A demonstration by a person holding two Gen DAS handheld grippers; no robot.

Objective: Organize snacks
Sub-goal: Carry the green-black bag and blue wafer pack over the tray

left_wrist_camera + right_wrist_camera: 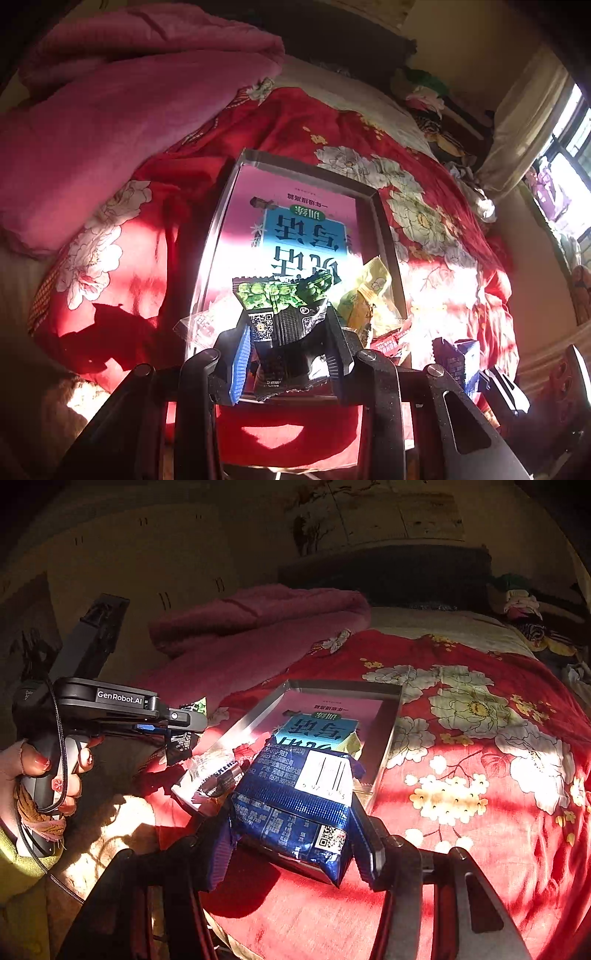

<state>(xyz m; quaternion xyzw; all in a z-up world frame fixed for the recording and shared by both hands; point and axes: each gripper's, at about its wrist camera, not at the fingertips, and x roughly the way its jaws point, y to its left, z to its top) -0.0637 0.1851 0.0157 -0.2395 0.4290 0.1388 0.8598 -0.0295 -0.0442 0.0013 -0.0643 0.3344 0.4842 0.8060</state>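
Note:
My left gripper is shut on a black and green snack packet, held just above the near end of a shallow metal tray. The tray lies on the bed and shows a pink and blue printed sheet inside. A yellow packet and a red packet lie at its near right corner, and a clear white packet lies at its near left. My right gripper is shut on a blue packet over the tray's near edge. To its left, a hand holds the left gripper.
The tray rests on a red floral quilt. A folded pink blanket lies at the back left. A window throws bright sun from the right. A wardrobe stands beyond the bed's left side.

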